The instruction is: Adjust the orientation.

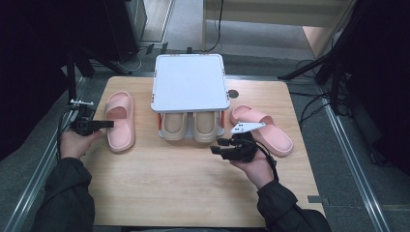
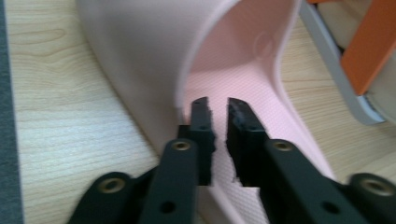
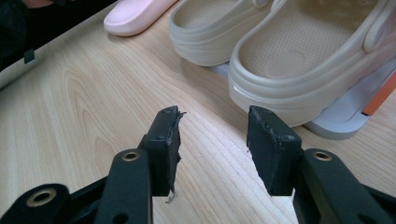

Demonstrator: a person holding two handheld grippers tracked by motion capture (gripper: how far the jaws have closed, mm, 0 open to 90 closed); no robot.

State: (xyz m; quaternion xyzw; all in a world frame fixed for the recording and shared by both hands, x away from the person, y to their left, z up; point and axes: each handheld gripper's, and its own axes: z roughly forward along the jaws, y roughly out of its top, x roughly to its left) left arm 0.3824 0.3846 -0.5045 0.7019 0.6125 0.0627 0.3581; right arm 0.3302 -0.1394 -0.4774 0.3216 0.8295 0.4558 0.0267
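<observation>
A pink slide (image 1: 120, 121) lies on the wooden table (image 1: 183, 183), left of the white shoe rack (image 1: 190, 82). My left gripper (image 1: 107, 124) reaches over it from the left. In the left gripper view the left gripper (image 2: 218, 105) hangs above the footbed of this pink slide (image 2: 140, 56), just beside the strap's edge, its jaws a narrow gap apart with nothing between them. A second pink slide (image 1: 261, 129) lies right of the rack. My right gripper (image 1: 216, 145) stands open over bare wood in front of the rack. In its own view the right gripper (image 3: 212, 119) is empty.
Two beige clogs (image 1: 174, 126) (image 1: 205, 126) sit side by side on the rack's lower level, under its white top shelf; they show close in the right gripper view as clogs (image 3: 299, 51) (image 3: 210, 28). Dark stands and cables surround the table.
</observation>
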